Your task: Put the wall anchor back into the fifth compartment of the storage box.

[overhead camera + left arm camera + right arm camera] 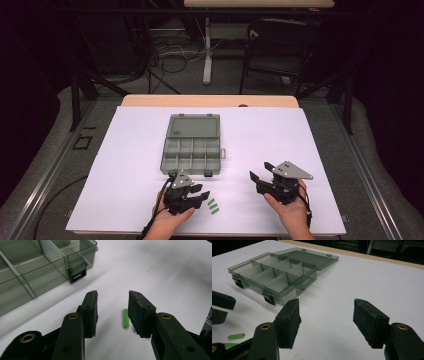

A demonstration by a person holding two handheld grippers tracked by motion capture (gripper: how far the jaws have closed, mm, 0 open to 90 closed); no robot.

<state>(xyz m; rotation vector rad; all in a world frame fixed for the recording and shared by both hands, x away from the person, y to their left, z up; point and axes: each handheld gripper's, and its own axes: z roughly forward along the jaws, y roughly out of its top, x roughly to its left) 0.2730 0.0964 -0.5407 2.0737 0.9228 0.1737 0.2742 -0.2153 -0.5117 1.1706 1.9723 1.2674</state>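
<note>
Here, the lines below go by the clock face of the high view, with twelve o'clock at the far edge of the table.

Left gripper (198, 194): at about seven o'clock on the white sheet (300, 150), held in the person's left hand (167, 220). Its jaws stand apart, with nothing pressed between the pads.

Green pegs (212, 206): three small ones in a row on the sheet, at about six o'clock, just beside the left gripper's tips. In the left gripper view one peg (125, 318) lies on the sheet in the gap, close against the inner face of the right-hand jaw; whether the pad touches it cannot be told. A second peg peeks out just behind that jaw.

Right gripper (260, 181): at about five o'clock, held in the right hand (292, 212), well apart from the pegs. Its jaws are spread wide over bare sheet, and nothing lies between them.

Box (192, 145): a grey see-through compartment box at the centre of the sheet, its lid (194, 125) laid flat back toward twelve o'clock. Its compartments look bare. Two dark latches sit on the near wall.

Table (210, 100): its wooden edge shows beyond the sheet at twelve o'clock.
</note>
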